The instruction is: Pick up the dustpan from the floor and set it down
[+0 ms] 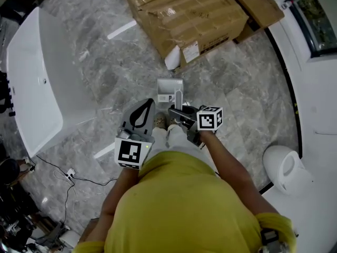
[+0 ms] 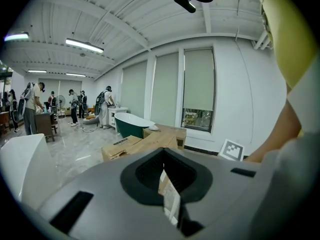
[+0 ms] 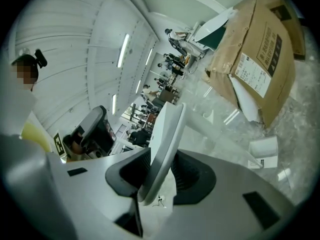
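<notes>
Obs: right gripper (image 1: 178, 110) (image 3: 158, 170) has its 2 jaws clamped on the white handle (image 3: 167, 131) of the dustpan (image 1: 169, 89). The handle crosses the pads at a slant, not square. The pan itself (image 3: 264, 150) hangs low in front of my feet, over the grey marble floor (image 1: 118, 67), short of the cardboard box (image 1: 189, 15). I cannot tell whether its lip touches the floor or is just clear of it.

Left gripper (image 1: 139, 119) (image 2: 167, 184): jaws together bar a sliver, nothing between them. It is held beside the right one and takes no load.

Step in hand, as I judge it: carrying by the handle, set-down to come.

Notes for doing it well:
1. The grip sits high on a long handle, so the pan can swing. Lower slowly and straight.
2. Because the handle is slanted in the pads, it may rotate. Hold the clamp firm until the pan's base lies flat.
3. Choose bare floor well apart from the box and my shoes.
4. Part the jaws only once the weight is off them.
</notes>
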